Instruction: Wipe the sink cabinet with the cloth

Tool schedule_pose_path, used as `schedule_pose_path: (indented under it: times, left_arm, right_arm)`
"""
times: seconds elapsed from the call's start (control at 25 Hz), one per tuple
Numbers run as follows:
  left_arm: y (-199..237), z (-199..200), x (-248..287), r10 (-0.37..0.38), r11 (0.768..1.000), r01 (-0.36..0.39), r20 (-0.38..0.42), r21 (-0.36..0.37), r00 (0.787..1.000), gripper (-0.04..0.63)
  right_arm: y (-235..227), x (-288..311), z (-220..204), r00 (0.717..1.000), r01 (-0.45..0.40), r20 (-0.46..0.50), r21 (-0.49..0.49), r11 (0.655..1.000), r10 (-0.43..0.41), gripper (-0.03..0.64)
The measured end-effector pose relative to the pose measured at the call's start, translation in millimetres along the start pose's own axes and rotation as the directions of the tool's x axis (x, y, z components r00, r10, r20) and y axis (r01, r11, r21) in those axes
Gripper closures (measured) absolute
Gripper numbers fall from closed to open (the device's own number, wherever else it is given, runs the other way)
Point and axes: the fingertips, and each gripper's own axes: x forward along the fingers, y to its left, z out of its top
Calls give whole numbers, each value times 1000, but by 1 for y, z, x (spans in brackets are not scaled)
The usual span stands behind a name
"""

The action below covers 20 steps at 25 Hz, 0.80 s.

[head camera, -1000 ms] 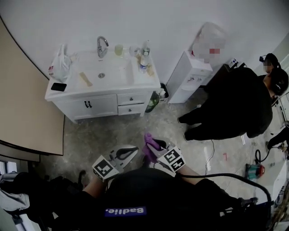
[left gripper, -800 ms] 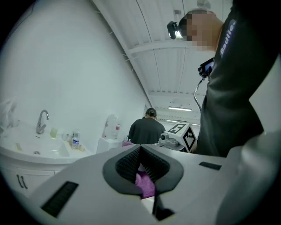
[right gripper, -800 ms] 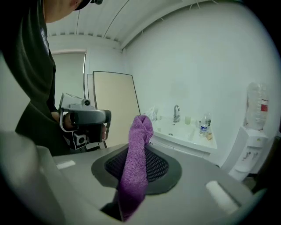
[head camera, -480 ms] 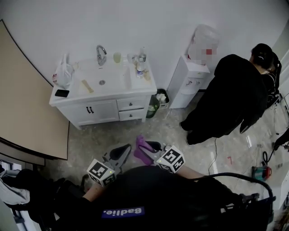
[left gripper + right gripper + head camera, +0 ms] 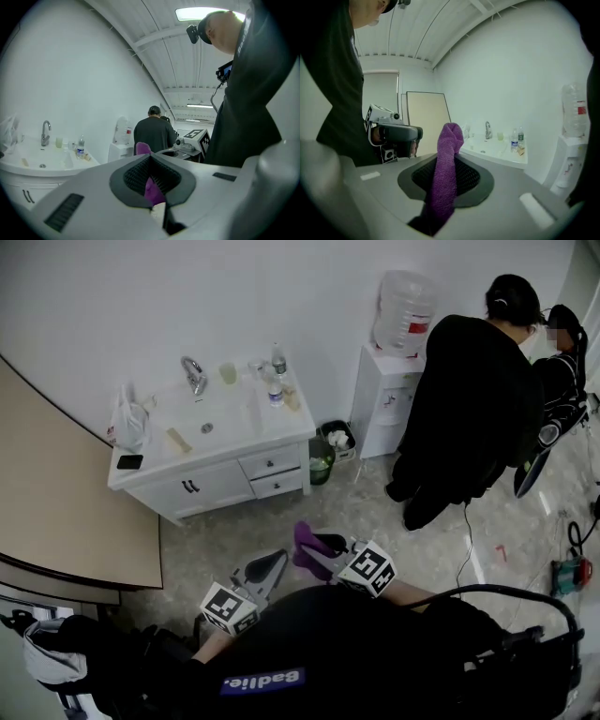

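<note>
- Clamping the purple cloth (image 5: 446, 173), the right gripper (image 5: 312, 557) had its jaws closed on the fabric, whose folded end stood up above them.
- The left gripper (image 5: 276, 562) held nothing, its jaws drawn together, just beside the right one at its 9 o'clock.
- The white sink cabinet (image 5: 234, 479) stood well apart at 11 o'clock, bottles (image 5: 277, 360) on its tabletop (image 5: 284, 418).
- A person in black (image 5: 469, 399) stood at 2 o'clock beside a water dispenser (image 5: 389, 395).

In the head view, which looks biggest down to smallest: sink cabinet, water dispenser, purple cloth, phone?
1. Sink cabinet
2. Water dispenser
3. Purple cloth, though it sits much nearer the camera, which inflates it
4. Phone
</note>
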Motion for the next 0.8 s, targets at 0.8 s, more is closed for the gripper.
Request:
schedule_pose_path:
  times: [0.8]
  left_arm:
    - [-16,-13,-6,-28,999,28,-22,26,999,606]
  right_arm:
    - [16,-13,-10,1000,29,9,-13,999,-29,541]
